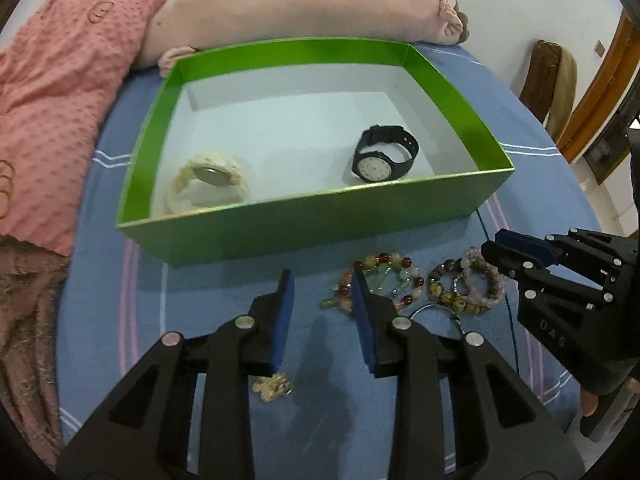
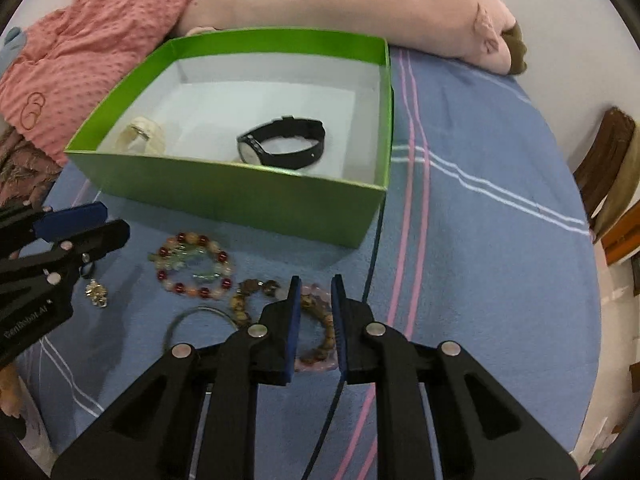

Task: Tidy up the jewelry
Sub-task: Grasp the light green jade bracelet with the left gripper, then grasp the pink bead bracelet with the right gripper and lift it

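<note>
Bracelets [image 2: 316,328] under right gripper [image 2: 316,284] – between parted fingers, untouched

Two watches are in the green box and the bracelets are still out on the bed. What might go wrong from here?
1. The brown bead bracelet and pink bracelet overlap under the right gripper; a pinch may lift both.
2. The thin ring lies flat on soft bedding and may slip from the pads.
3. The gold charm sits beneath the left gripper, mostly out of its view.
</note>
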Action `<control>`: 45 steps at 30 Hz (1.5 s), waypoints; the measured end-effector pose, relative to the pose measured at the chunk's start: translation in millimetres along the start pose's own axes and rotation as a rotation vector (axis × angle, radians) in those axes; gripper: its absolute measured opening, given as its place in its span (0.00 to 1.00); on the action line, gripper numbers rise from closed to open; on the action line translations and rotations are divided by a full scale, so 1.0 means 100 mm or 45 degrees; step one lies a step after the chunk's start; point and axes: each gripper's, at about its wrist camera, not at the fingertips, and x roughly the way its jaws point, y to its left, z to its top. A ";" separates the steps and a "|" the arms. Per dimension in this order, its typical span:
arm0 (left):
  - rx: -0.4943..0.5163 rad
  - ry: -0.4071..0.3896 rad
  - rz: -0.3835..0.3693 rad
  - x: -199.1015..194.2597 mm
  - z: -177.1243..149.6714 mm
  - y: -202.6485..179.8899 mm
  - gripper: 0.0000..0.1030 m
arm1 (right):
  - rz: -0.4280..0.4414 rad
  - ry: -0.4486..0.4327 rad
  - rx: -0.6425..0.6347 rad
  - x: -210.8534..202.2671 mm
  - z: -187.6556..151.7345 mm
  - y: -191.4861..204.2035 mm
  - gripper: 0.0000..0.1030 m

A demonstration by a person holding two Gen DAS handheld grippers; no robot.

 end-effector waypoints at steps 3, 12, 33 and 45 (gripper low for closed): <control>0.025 0.025 0.007 0.12 -0.03 -0.05 0.30 | 0.007 0.013 0.011 0.05 -0.02 -0.05 0.18; 0.036 -0.010 -0.113 0.13 -0.04 -0.16 0.34 | -0.028 -0.007 0.019 0.06 -0.05 -0.05 0.36; 0.051 0.034 -0.066 0.33 -0.02 -0.25 0.06 | -0.063 0.015 0.062 0.14 -0.06 -0.16 0.36; -0.024 -0.107 -0.140 -0.21 -0.05 0.03 0.06 | -0.087 0.054 0.070 0.19 -0.08 -0.15 0.36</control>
